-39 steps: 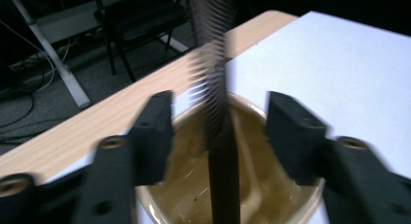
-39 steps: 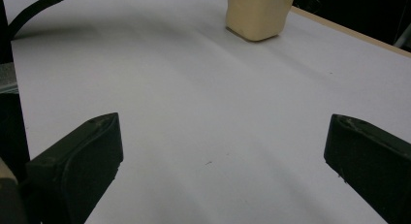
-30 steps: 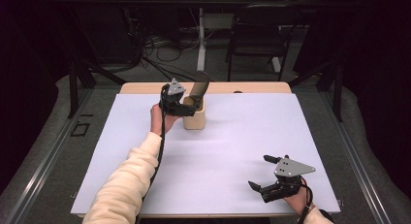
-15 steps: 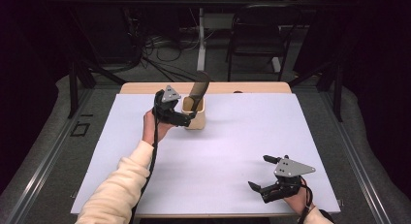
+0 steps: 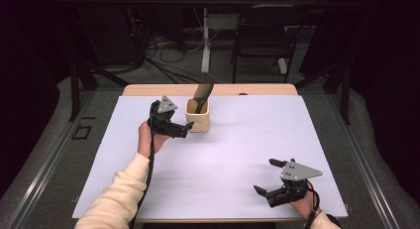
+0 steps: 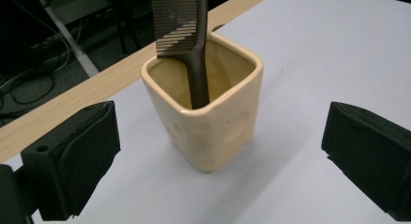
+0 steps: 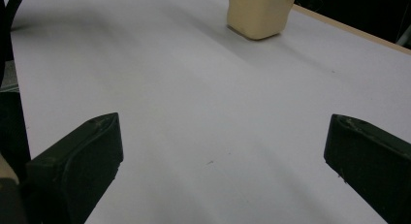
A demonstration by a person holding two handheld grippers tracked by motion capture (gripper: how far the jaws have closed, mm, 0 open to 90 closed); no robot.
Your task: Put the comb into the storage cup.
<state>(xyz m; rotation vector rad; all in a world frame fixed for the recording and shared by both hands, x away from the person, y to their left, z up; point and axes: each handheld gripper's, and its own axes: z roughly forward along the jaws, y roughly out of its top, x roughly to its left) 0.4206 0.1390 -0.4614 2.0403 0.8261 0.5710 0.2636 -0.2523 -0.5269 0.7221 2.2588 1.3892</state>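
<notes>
A cream square cup stands at the back of the white-covered table, with a dark comb leaning upright in it, teeth up. My left gripper is just left of the cup, open, its jaws having just been opening, with nothing between them. In the left gripper view the cup and comb sit ahead of the wide-spread jaws of the left gripper, apart from both pads. My right gripper rests open near the front right. The right gripper faces bare sheet, with the cup far off.
A strip of bare wood runs along the table's far edge. Behind the table stand a dark chair and a white table leg, with cables on the floor. Grey carpet lies to both sides.
My left gripper has drawn back from the comb and cup, toward the left and nearer the person. The comb stays standing in the cup. The right gripper has not moved.
</notes>
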